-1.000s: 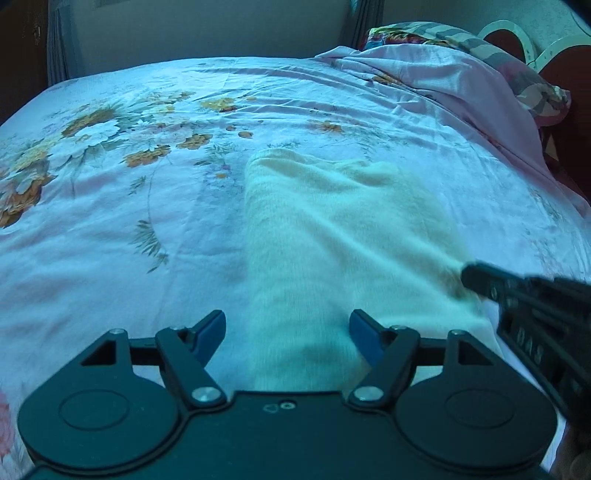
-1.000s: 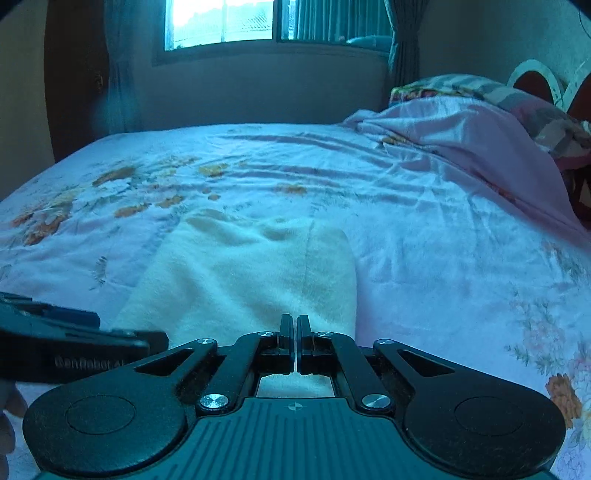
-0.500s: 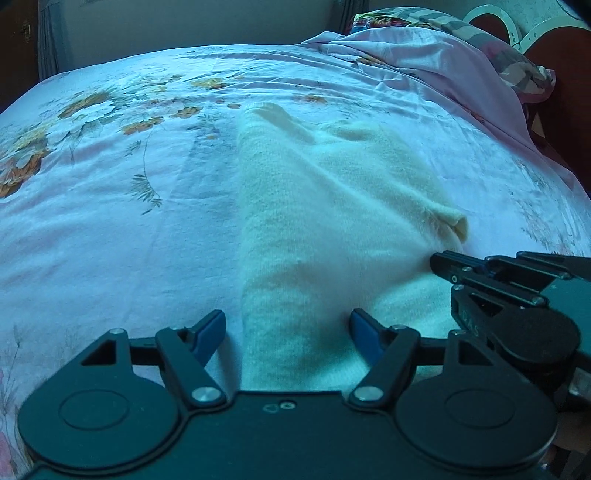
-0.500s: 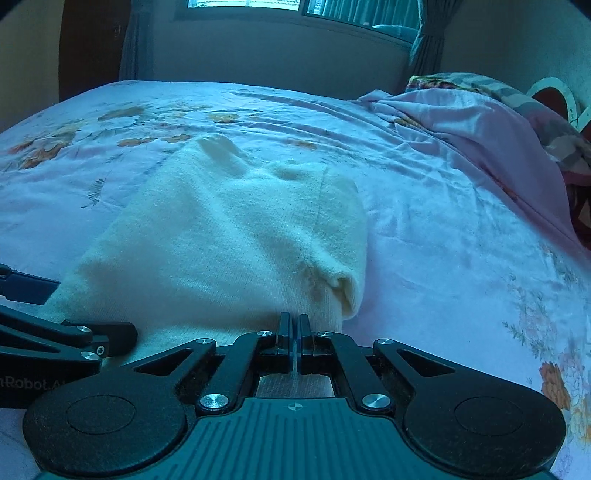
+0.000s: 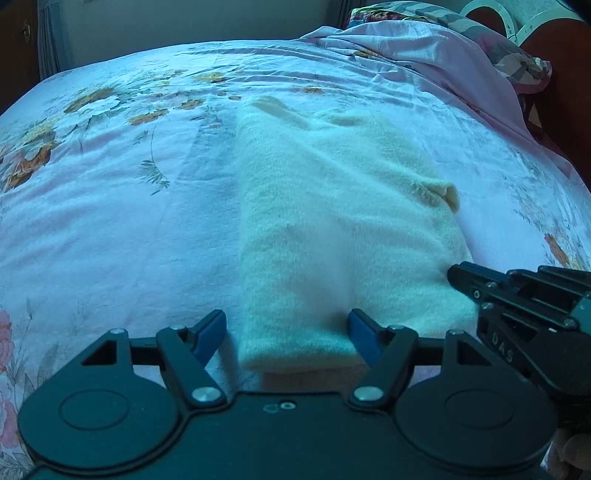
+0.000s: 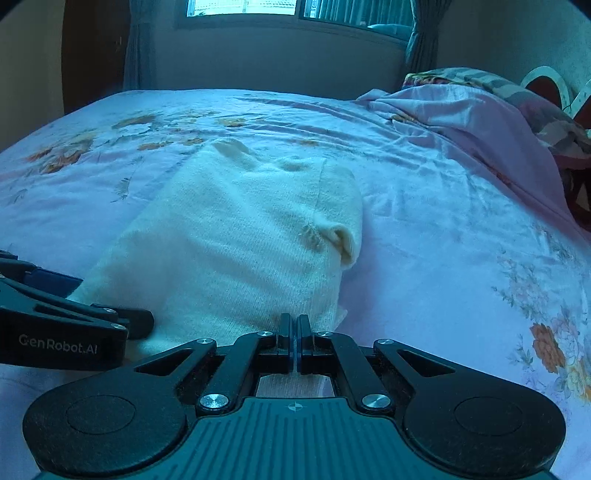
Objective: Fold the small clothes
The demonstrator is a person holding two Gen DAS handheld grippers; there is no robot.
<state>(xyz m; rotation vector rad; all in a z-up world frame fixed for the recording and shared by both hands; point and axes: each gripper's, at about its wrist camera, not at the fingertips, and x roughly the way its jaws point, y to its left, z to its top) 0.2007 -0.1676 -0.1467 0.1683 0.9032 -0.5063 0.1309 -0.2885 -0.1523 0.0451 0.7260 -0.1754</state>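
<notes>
A cream knitted garment [image 5: 332, 229] lies folded in a long strip on the floral bedsheet [image 5: 110, 221], with a small cuff [image 5: 448, 192] curled up on its right edge. My left gripper [image 5: 286, 334] is open and straddles the strip's near left end; its right pad [image 5: 360, 332] touches the knit, and the left pad [image 5: 210, 332] stands clear over the sheet. My right gripper [image 6: 294, 325] is shut, its tips on the garment's [image 6: 240, 240] near right corner. Whether cloth is pinched there is hidden. Each gripper shows in the other's view: the right [image 5: 458, 275], the left [image 6: 142, 321].
A crumpled pink cover [image 6: 461, 114] and patterned pillows [image 6: 480, 79] are heaped at the far right by the headboard [image 6: 546, 79]. A window [image 6: 240, 7] and curtains stand beyond the bed's far edge. Flat sheet stretches left and right of the garment.
Both grippers have come forward and lower onto the garment's near end. The right gripper's tips now sit at its near right corner. Neither gripper's jaws have changed.
</notes>
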